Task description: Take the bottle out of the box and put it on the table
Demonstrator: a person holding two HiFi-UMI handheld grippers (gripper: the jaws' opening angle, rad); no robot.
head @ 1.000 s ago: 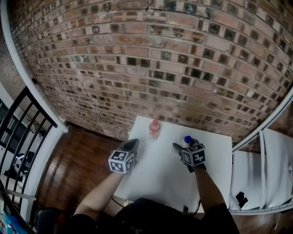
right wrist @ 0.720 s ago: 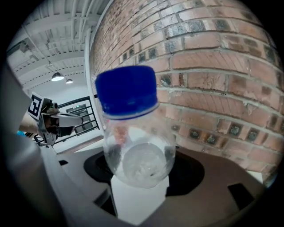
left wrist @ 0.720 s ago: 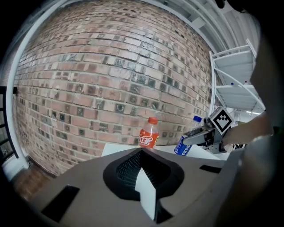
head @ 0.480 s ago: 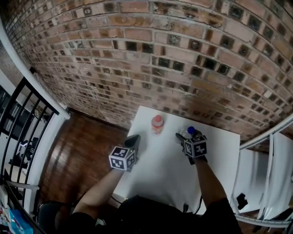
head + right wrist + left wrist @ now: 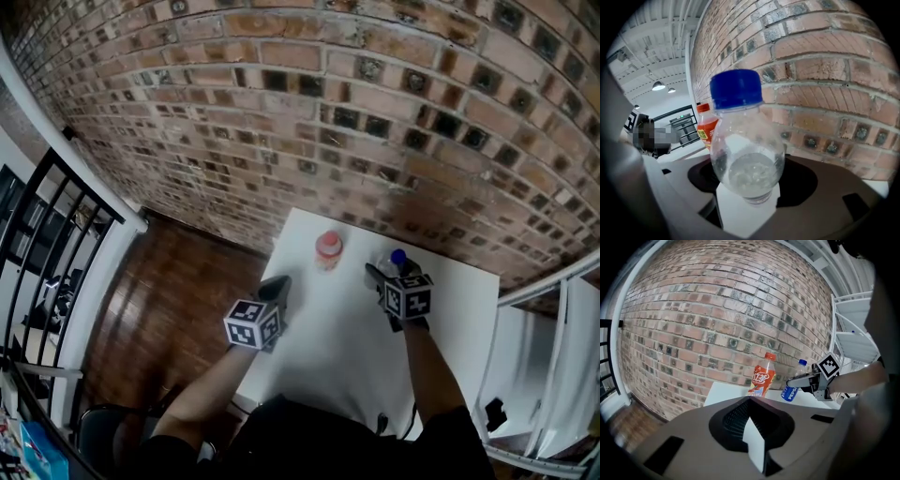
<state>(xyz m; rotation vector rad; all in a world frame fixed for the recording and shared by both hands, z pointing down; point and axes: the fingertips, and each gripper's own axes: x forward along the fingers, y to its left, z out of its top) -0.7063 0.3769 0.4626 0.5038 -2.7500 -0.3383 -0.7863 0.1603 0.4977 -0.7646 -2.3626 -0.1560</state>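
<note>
A clear bottle with a blue cap (image 5: pixel 397 259) stands upright between the jaws of my right gripper (image 5: pixel 387 269), near the wall edge of the white table (image 5: pixel 328 356). In the right gripper view this bottle (image 5: pixel 745 154) fills the gap of the right gripper (image 5: pixel 747 187). The jaws have just been opening slightly, and their pads still seem to touch its sides. An orange bottle with a red cap (image 5: pixel 328 248) stands to its left, apart from both grippers. My left gripper (image 5: pixel 278 285) is shut and empty near the table's left edge, pointing at the orange bottle (image 5: pixel 761 378). No box shows.
A brick wall (image 5: pixel 375 112) rises right behind the table. Dark wooden floor (image 5: pixel 178 309) and a black railing (image 5: pixel 56 244) lie to the left. White metal frames (image 5: pixel 553 347) stand at the right.
Both grippers have sunk a little toward the tabletop. The right one has moved toward the wall with the blue-capped bottle between its jaws. The orange bottle has not moved.
</note>
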